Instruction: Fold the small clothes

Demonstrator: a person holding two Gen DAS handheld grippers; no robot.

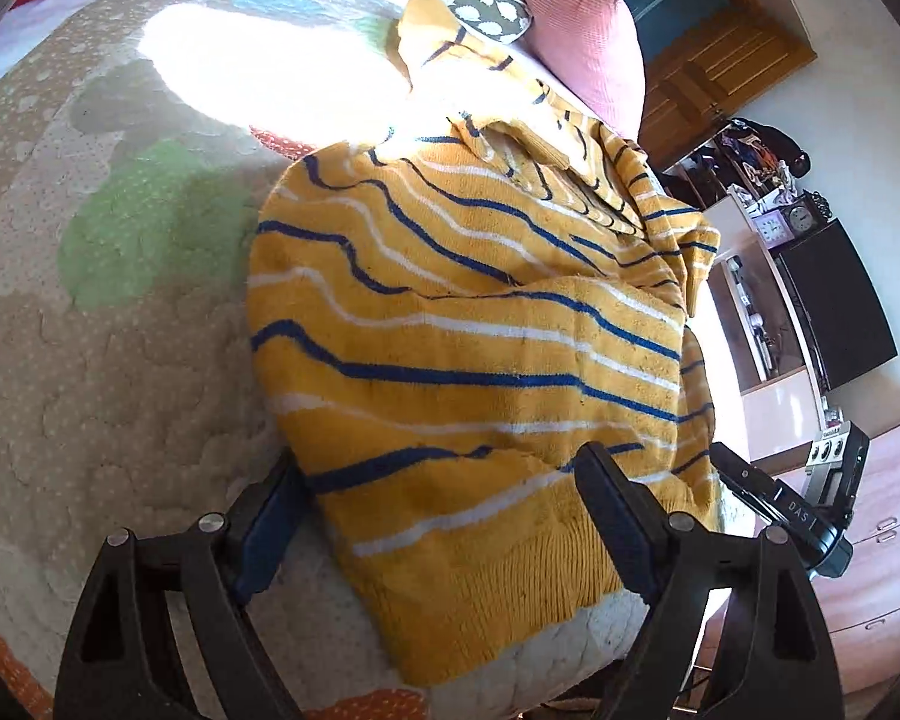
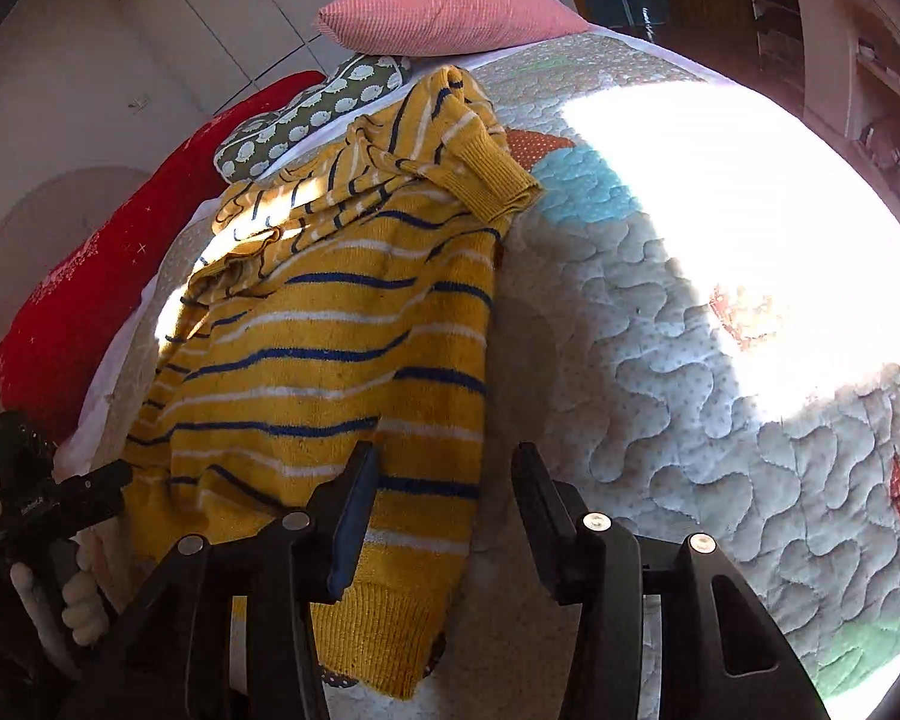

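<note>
A mustard-yellow knitted sweater (image 1: 480, 324) with thin blue and white stripes lies on a quilted bedspread (image 1: 120, 330) patterned with pale, green and orange patches. The sweater is partly folded, its body lying in a long band with the ribbed hem toward the cameras and a ribbed cuff (image 2: 492, 180) turned over on top at the far end. A bright patch of sunlight washes out part of the quilt beside the sweater. At the head of the bed rest a pink ribbed pillow (image 2: 450, 15), a dark green pillow with white dots (image 2: 306, 114) and a red cushion (image 2: 102, 300). Seen from the left wrist, the left gripper (image 1: 444, 474) hovers above the hem end of the sweater with its black fingers spread wide; the fabric shows between them, but the pads do not press on it and nothing is held. Seen from the right wrist, the right gripper (image 2: 444, 474) stands partly open over the sweater's side edge, one finger above the knit and the other above bare quilt, gripping nothing. At that view's lower left corner, a person's hand (image 2: 81, 606) grasps the handle of the other gripper. Wooden cupboards and shelves stand beyond the bed.
</note>
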